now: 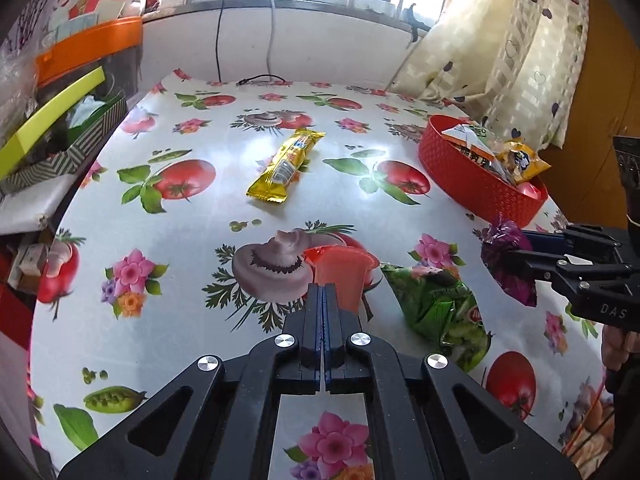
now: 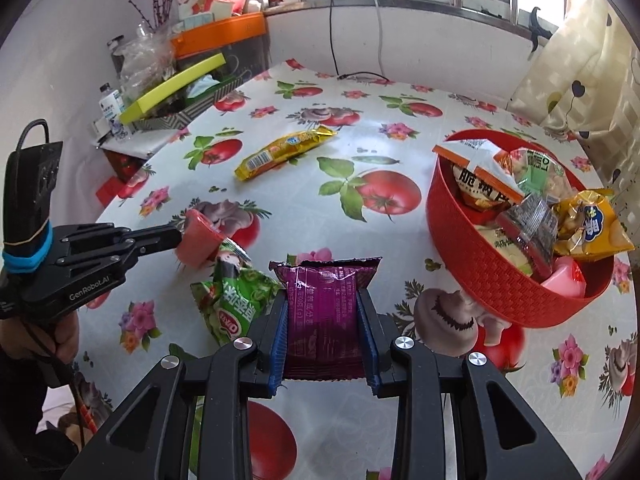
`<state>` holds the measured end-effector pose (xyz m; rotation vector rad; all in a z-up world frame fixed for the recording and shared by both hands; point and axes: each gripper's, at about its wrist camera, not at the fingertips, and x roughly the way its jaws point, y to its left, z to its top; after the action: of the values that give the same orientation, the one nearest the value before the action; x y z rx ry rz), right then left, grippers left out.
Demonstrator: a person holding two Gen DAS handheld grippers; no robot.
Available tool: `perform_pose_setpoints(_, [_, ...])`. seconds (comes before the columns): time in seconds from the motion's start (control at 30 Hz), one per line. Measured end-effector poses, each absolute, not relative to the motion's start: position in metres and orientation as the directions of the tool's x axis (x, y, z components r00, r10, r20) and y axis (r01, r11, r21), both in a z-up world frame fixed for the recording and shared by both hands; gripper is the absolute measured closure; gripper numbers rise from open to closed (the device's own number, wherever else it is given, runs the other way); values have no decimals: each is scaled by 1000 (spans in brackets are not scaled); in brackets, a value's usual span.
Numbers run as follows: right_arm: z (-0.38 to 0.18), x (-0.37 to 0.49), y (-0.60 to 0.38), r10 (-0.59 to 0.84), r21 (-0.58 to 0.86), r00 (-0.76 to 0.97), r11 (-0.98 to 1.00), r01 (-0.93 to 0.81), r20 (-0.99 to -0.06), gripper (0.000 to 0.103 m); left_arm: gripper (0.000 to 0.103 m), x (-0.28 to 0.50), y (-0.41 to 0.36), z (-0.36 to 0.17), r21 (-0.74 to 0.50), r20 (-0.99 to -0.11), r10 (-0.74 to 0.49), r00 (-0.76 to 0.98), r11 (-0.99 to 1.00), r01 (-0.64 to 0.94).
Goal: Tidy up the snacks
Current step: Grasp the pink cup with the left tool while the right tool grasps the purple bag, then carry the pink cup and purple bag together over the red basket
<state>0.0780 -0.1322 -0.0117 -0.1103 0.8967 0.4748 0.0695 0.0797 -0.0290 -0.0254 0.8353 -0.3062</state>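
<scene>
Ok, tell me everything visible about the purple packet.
The purple packet is a glossy foil-like wrapper with small pale print and crimped, serrated ends. The right gripper is shut on it, blue pads pressing its two long sides, its top end sticking out past the fingertips. It looks lifted above the flowered tablecloth, between the green bag and the red basket, touching neither.

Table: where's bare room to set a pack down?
Free: the wide stretch left of the yellow pack, and the gap between it and the red basket. Crowded: near edge around the green bag and pink cup; basket is heaped.
</scene>
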Motion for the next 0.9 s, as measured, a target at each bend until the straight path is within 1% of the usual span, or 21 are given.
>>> perform_pose_setpoints(0.03, [-13, 79, -133, 351, 105, 527, 892, -440, -774, 74, 96, 70, 78, -28, -139, -727, -277, 628, 955, 261])
perform_pose_setpoints(0.07, [-14, 79, -134, 352, 108, 526, 892, -438, -775, 74, 79, 72, 76, -27, -128, -733, -268, 626, 957, 260])
perform_pose_setpoints(0.1, [-15, 80, -134, 353, 110, 525, 893, -437, -775, 74, 69, 73, 73, -26, -110, -734, -257, 628, 958, 263])
perform_pose_setpoints(0.13, [-15, 81, -134, 354, 112, 523, 892, -438, -775, 74, 55, 75, 71, -26, -109, -734, -261, 628, 957, 271])
perform_pose_setpoints(0.17, [-15, 80, -134, 354, 109, 524, 891, -440, -774, 74, 54, 78, 68, -27, -115, -737, -271, 618, 953, 281])
perform_pose_setpoints(0.37, [-17, 83, -132, 351, 102, 521, 889, -446, -778, 74, 54, 99, 58, -45, -91, -787, -238, 569, 957, 274])
perform_pose_setpoints(0.4, [-17, 84, -133, 349, 102, 523, 890, -444, -778, 74, 55, 102, 58, -48, -85, -793, -226, 565, 960, 265])
perform_pose_setpoints(0.47, [-17, 85, -132, 350, 105, 523, 891, -442, -777, 74, 73, 102, 57, -48, -79, -787, -220, 577, 963, 259])
perform_pose_setpoints(0.7, [-14, 87, -136, 353, 113, 539, 897, -427, -765, 74, 74, 95, 64, -44, -118, -766, -239, 597, 965, 235])
perform_pose_setpoints(0.9, [-2, 79, -137, 365, 115, 569, 897, -427, -737, 74, 74, 82, 66, -20, -126, -726, -243, 644, 967, 223])
